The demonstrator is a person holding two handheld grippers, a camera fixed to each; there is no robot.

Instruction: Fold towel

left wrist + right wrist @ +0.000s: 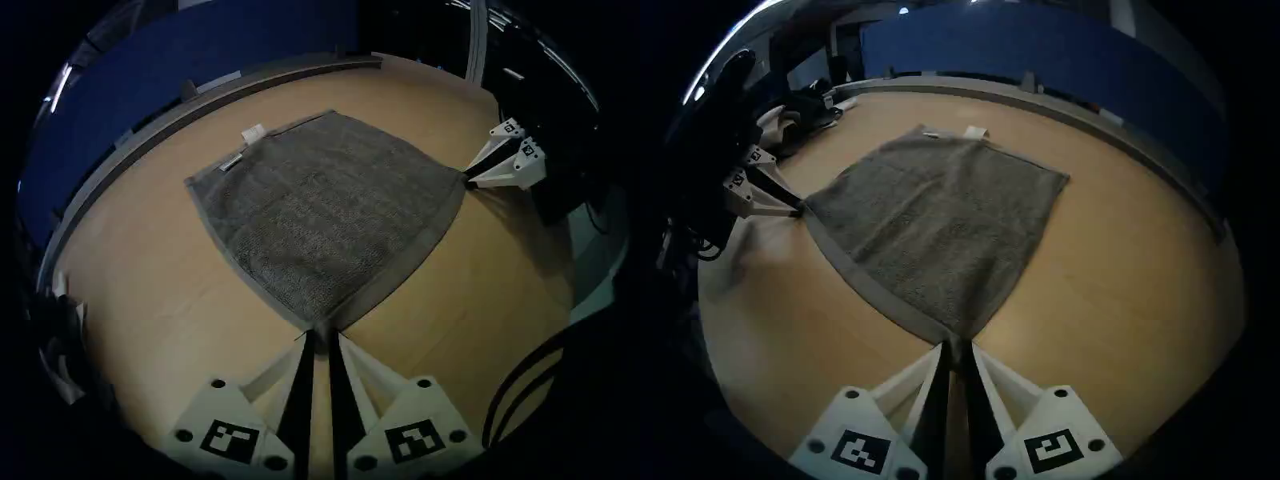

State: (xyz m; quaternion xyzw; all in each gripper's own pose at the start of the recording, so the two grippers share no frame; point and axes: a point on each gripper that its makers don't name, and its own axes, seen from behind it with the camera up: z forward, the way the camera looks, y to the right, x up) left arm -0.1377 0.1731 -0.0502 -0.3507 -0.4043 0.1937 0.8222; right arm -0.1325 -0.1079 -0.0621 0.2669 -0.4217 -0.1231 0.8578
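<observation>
Down at the near edge of the table (160, 304), in the left gripper view, found the left gripper (320, 338) clenched on the closest corner of the towel (328, 208), with only a thin slit between the fingers. Saw the grey towel spread flat in one layer across the middle of the wooden surface, far corner reaching toward the far edge. Noted a small white tag (254, 133) at the towel's far-left hem. Spotted the right gripper (469, 179) off toward the right edge, tips pinched onto the towel's right-hand corner. Made out a blue partition (200, 48) rising behind the far edge.

Over in the right gripper view, found the right gripper (956, 346) likewise clamped on the nearest corner of the towel (936, 216), fingers nearly meeting. Saw the cloth lying flat on the table (1120, 304), well apart from the right edge. Spotted the left gripper (798, 210) toward the left edge, tips on the towel's left corner. Noted the white tag (976, 132) at the far hem, the blue partition (1056, 56) beyond the far edge, and dark clutter (800, 112) near the far-left corner, too dim to name.
</observation>
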